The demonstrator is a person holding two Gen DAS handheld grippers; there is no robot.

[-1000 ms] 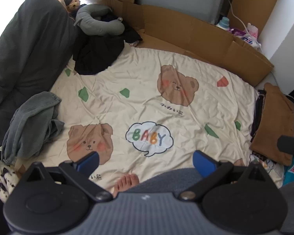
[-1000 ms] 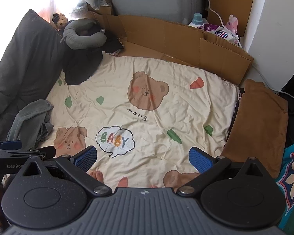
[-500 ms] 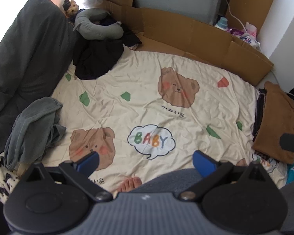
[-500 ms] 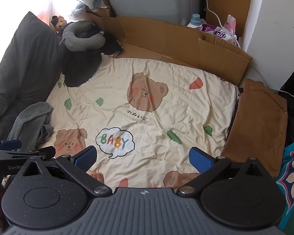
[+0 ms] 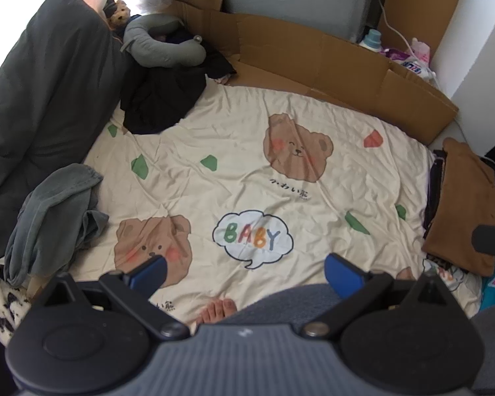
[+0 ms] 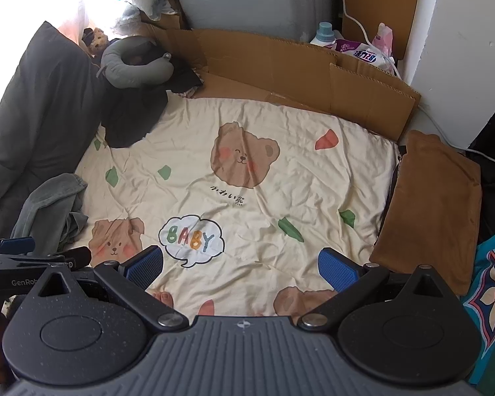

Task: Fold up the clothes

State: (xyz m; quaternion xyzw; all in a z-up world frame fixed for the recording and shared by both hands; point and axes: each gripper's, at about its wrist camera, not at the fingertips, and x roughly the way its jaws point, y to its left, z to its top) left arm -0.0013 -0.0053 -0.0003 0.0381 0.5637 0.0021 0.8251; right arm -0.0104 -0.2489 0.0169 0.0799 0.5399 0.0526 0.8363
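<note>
A crumpled grey-green garment (image 5: 52, 217) (image 6: 51, 208) lies at the left edge of a cream bear-print sheet (image 5: 247, 171) (image 6: 247, 198). A black garment (image 5: 161, 102) (image 6: 132, 118) is heaped at the far left corner. A folded brown garment (image 5: 462, 204) (image 6: 429, 211) rests on the right side. My left gripper (image 5: 246, 269) hovers open above the sheet's near edge, holding nothing. My right gripper (image 6: 241, 265) is open too and empty, high over the sheet.
A dark grey duvet (image 5: 39, 99) fills the left side. A grey neck pillow (image 5: 161, 49) and a small teddy (image 5: 117, 16) sit at the back left. Cardboard panels (image 5: 330, 62) line the far edge. A person's bare toes (image 5: 216, 310) and grey trouser leg (image 5: 280, 307) are below.
Both views have shifted slightly, so the sheet sits a little lower in frame. Nothing on the bed has moved, and both grippers stay open.
</note>
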